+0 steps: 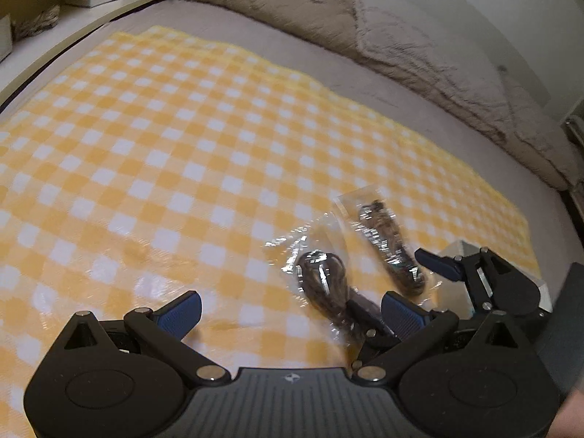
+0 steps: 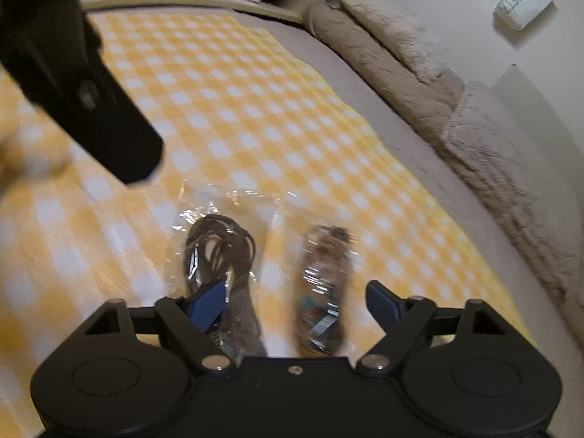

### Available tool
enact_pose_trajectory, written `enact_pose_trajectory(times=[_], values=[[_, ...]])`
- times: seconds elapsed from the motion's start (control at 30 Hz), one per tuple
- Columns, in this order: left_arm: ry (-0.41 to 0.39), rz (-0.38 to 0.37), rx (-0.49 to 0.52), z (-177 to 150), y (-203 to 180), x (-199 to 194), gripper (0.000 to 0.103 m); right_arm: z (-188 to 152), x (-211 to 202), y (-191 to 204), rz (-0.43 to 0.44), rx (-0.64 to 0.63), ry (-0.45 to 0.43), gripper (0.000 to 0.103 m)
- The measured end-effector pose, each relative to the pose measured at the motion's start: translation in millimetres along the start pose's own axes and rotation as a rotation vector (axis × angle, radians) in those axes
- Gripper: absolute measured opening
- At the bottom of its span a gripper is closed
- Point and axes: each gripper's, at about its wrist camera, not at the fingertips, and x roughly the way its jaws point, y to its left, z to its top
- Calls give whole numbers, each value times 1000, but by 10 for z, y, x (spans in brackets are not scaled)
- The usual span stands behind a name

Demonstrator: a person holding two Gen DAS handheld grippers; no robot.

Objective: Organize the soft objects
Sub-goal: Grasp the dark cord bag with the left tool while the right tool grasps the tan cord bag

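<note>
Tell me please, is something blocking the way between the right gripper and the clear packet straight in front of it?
Nothing visible. The right gripper is open, and the clear packet lies flat on the checked cloth between its fingers. The packet of dark cords lies beside it, by the left finger.

A white bag (image 2: 525,3) hanging on the wall bears green letters that look like "SWEET".

The cloth (image 1: 182,138) is checked in yellow and white. Two clear, glossy bags lie on it: one (image 2: 219,241) with dark brown cords, one (image 2: 323,284) at its 3 o'clock, mottled brown with teal bits. The blanket (image 1: 419,54) is beige. Each tool (image 2: 295,299) is black with blue pads (image 2: 206,304).
</note>
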Motion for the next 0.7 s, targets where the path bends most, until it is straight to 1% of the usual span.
enact_pose_trajectory(times=[0.07, 0.17, 0.2, 0.23, 0.3, 0.37, 0.43, 0.53, 0.57, 0.6, 0.7], values=[[15, 11, -21, -3, 67, 15, 103, 45, -18, 23, 69, 68, -11, 80], [25, 22, -46, -10, 130, 29, 103, 143, -71, 4, 245, 194, -11, 80], [22, 24, -55, -18, 140, 29, 103, 183, -102, -7, 283, 218, -20, 81], [13, 20, -69, -25, 155, 21, 103, 215, -137, -12, 287, 222, -38, 81], [27, 17, -93, -33, 158, 40, 103, 264, -187, -55, 252, 201, -74, 83], [29, 14, -124, -54, 151, 51, 103, 261, -164, -155, 207, 188, -76, 83], [29, 15, -131, -74, 125, 79, 103, 218, -110, -264, 182, 167, -54, 82], [28, 43, -81, -86, 11, 159, 103, 135, -15, -430, 123, 153, -10, 77], [30, 52, -55, -98, -39, 201, 103, 107, 18, -483, 118, 162, 8, 73], [35, 54, -34, -103, -79, 248, 103, 68, 61, -538, 116, 172, 23, 69], [46, 48, 25, -149, -200, 349, 103, 15, 120, -613, 144, 188, 58, 67]])
